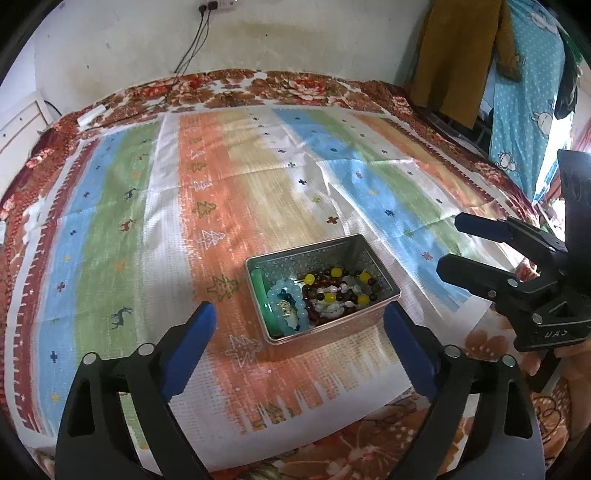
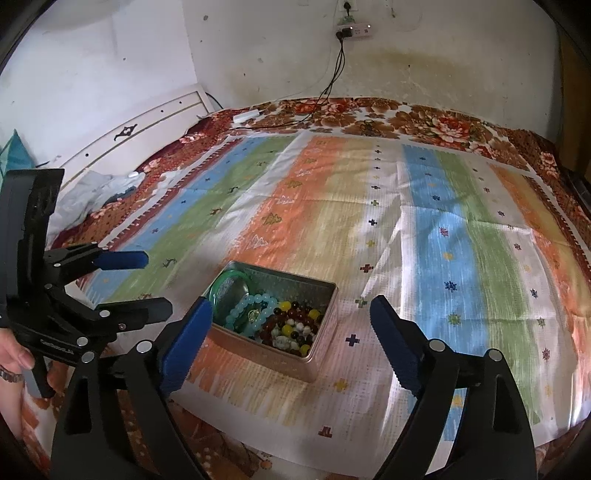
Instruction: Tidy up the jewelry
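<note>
A small open metal tin (image 1: 384,280) (image 2: 325,332) sits on a striped cloth (image 1: 229,206) (image 2: 369,206). Inside lie a light-blue bead bracelet (image 1: 286,304) (image 2: 251,306), a dark red and yellow bead bracelet (image 1: 341,291) (image 2: 291,328) and a green bangle (image 1: 264,299) (image 2: 225,280). My left gripper (image 1: 301,325) (image 2: 155,282) is open and empty, hovering just in front of the tin. My right gripper (image 2: 291,317) (image 1: 452,245) is open and empty, above the tin's near side.
The cloth lies on a floral bedspread (image 2: 424,118). A white wall with a power strip (image 2: 354,31) and cables stands behind. Clothes (image 1: 465,55) hang at the far right. A white headboard (image 2: 147,133) is at the left.
</note>
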`<state>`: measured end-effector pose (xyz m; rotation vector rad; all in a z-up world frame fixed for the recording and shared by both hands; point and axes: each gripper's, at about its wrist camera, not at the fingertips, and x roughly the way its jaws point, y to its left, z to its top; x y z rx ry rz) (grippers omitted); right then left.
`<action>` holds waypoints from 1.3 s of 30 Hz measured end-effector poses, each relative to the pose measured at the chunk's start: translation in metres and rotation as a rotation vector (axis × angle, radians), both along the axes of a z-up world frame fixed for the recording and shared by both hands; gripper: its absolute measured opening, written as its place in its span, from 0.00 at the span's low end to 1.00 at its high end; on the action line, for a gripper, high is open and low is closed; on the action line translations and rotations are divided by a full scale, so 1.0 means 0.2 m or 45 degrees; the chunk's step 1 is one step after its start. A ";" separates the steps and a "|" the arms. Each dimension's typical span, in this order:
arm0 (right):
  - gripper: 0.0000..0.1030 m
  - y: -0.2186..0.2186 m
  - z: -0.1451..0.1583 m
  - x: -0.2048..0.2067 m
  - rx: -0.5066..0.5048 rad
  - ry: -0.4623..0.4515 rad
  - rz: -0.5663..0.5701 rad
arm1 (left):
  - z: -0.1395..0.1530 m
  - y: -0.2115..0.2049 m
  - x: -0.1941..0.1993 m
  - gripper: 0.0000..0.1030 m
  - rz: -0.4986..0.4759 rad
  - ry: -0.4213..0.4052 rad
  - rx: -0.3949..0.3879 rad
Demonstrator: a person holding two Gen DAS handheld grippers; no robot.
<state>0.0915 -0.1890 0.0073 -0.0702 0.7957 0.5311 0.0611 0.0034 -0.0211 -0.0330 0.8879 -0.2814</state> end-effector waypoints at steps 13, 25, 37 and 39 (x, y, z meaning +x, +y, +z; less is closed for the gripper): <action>0.89 -0.04 0.00 -0.10 0.009 -0.046 -0.016 | 0.00 -0.04 -0.10 0.94 0.032 -0.127 0.130; 0.89 -0.07 -0.02 -0.11 0.020 -0.028 -0.033 | 0.00 -0.06 -0.18 0.94 0.071 -0.183 0.179; 0.89 -0.10 -0.06 -0.12 0.023 -0.002 -0.045 | -0.01 -0.08 -0.20 0.95 0.050 -0.182 0.160; 0.89 -0.10 -0.06 -0.13 0.019 0.001 -0.046 | -0.01 -0.08 -0.21 0.95 0.054 -0.186 0.154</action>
